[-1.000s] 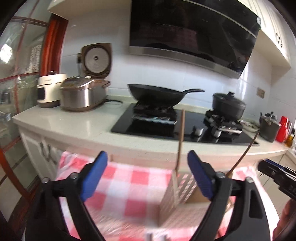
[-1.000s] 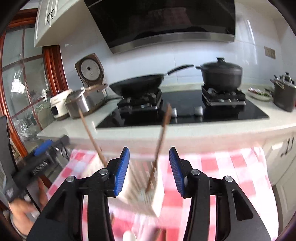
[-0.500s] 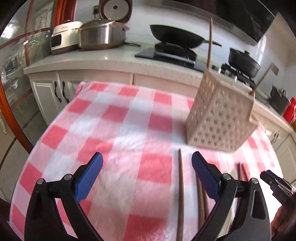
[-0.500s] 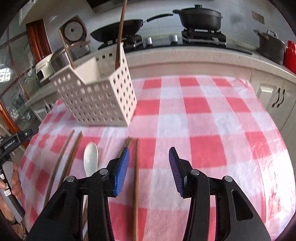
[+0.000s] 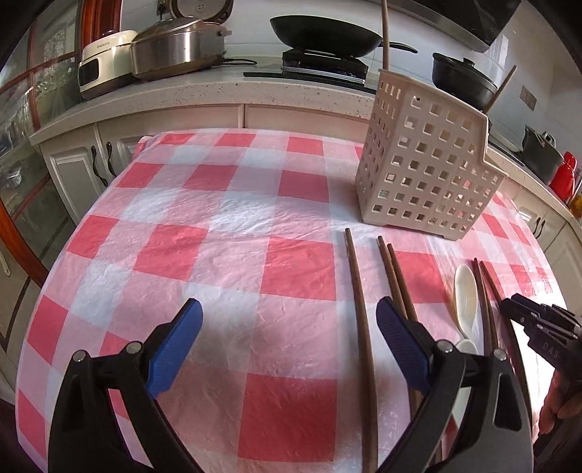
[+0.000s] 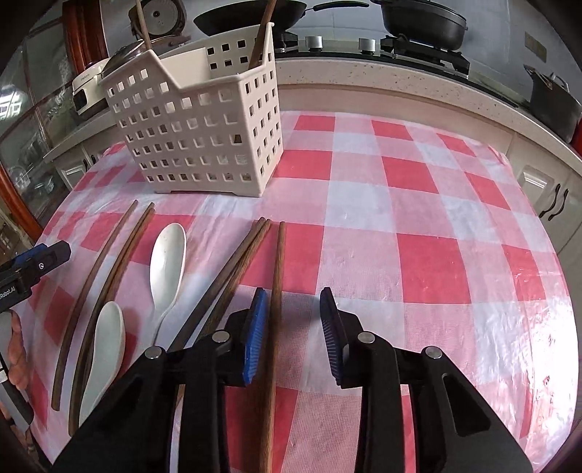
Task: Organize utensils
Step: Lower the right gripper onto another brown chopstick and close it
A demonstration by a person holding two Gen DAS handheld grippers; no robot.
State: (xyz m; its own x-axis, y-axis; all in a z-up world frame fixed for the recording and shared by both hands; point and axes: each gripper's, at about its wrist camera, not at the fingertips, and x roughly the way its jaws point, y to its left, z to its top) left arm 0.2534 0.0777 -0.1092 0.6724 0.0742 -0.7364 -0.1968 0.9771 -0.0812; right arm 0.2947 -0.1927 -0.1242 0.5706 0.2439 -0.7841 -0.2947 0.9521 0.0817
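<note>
Right hand-held gripper (image 6: pixel 294 320) hangs low over the checked cloth (image 6: pixel 418 225), jaws closing, w/ a lone chopstick (image 6: pixel 276 291) lying between the blue pads, close by the left pad; pads not pressing it yet as far as I can see. Just left of it lies a pair of chopsticks (image 6: pixel 236 269), then a white spoon (image 6: pixel 167 262), a second spoon (image 6: pixel 105 349) nearer the cloth's near-left edge, and two more chopsticks (image 6: pixel 109 273) outermost. Right of the gripper the cloth is bare all the way to its rounded edge, so lots of room that side.

Left hand-held gripper (image 5: pixel 287 327) is wide open, holding nothing, over bare cloth; the single chopstick at that side (image 5: pixel 358 302) runs just inside its right pad. Cloth to its left is free out to the edge.

White slotted basket (image 5: pixel 425 163) stands upright toward the far side of the cloth, well apart from both grippers, w/ two wooden sticks (image 6: pixel 260 32) poking out of its top. Ends of the loose chopsticks stop just short of its base. Behind the cloth's far edge runs the counter (image 5: pixel 203 91) w/ hob, wok (image 5: pixel 323 31) and rice cooker (image 5: pixel 178 47).
</note>
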